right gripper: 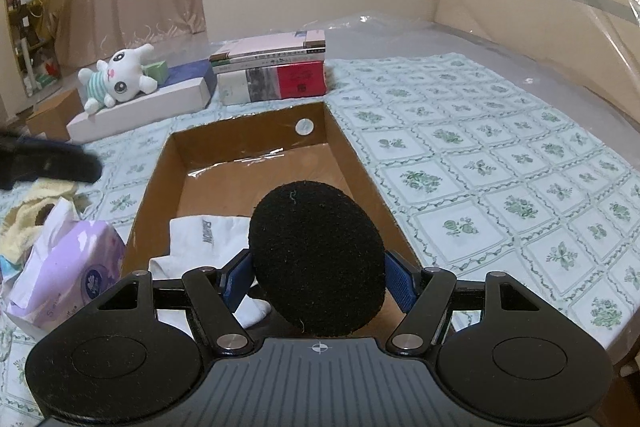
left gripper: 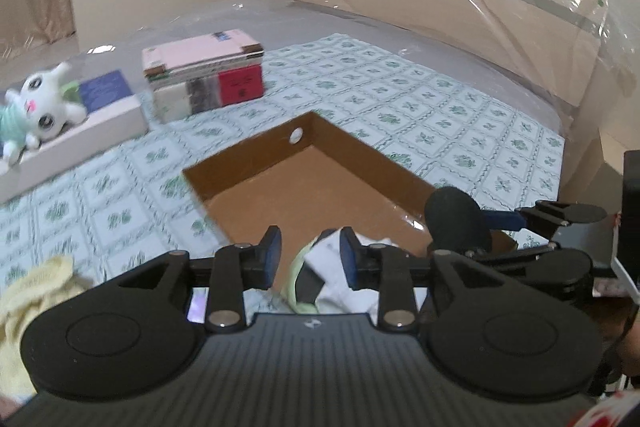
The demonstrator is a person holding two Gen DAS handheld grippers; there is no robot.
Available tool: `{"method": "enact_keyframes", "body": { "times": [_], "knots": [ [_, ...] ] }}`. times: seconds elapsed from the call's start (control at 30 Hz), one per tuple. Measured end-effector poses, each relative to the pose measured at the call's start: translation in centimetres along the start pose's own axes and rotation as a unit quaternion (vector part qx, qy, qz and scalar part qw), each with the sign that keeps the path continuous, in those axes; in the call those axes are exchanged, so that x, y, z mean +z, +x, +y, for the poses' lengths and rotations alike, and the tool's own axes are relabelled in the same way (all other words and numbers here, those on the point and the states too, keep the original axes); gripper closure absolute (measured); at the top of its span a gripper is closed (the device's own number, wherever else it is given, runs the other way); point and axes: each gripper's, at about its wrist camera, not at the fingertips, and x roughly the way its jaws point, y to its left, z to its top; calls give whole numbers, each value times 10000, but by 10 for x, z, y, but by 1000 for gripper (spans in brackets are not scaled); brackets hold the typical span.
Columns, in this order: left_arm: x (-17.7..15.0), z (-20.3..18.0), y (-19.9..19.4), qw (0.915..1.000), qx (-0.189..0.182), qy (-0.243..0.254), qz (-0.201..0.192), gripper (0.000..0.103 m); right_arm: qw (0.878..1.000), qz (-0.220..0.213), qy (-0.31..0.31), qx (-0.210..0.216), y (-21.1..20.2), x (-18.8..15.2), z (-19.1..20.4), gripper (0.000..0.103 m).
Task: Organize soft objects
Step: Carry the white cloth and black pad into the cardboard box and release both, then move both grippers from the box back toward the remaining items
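Gripping a black foam pad between its 2 blue fingers, the right gripper is hovering over the near end of the brown cardboard box. Its jaws are standing fairly wide, yet both pads are pressing on the pad's sides, so the piece is being held rather than merely framed.

In the left wrist view, the left gripper is standing partly open, with nothing pinched between its fingers; white folded socks with a pale yellow-green edge are lying just below and between the fingertips, inside the box at its near end. The right wrist view is showing the same white socks resting on the box floor, just beside the foam pad.

Several soft things are waiting outside the box: a yellow towel and a purple tissue pack are lying on the patterned sheet to the left, and a white plush bunny is lying on a white box near a stack of books.

Judging from this, the step in hand is depositing: 1 item is looking just released, and the foam pad is about to go in. Next, the right gripper should be lowering beside the socks and opening wider, keeping clear of the left gripper working close by.
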Motion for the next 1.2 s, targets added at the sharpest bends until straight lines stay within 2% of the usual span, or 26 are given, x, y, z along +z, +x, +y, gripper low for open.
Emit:
{"method": "enact_keyframes", "body": {
  "times": [0.1, 0.17, 0.27, 0.53, 0.7, 0.9, 1.2],
  "knots": [
    [-13, 6, -7, 9997, 42, -234, 3, 68, 9999, -9, 44, 103, 0, -1, 0, 34],
    [-23, 7, -13, 9994, 105, -325, -8, 65, 9999, -60, 18, 100, -3, -1, 1, 29],
    [-38, 8, -25, 9987, 203, -456, -38, 60, 9998, -167, 30, 88, -11, 0, 2, 26],
    [-81, 11, -71, 9951, 586, -763, -227, 59, 9990, -384, 185, 167, -47, -2, 18, 26],
    [-114, 20, -103, 9893, 1005, -1011, -308, 59, 9979, -421, 225, 428, -74, -16, 46, 26],
    [-149, 39, -135, 9831, 1320, -1239, -280, 59, 9956, -400, 169, 833, -99, -36, 91, 26],
    [-186, 63, -175, 9724, 1816, -1434, -284, 59, 9917, -182, -125, 1267, -113, -62, 145, 26]
  ]
}}
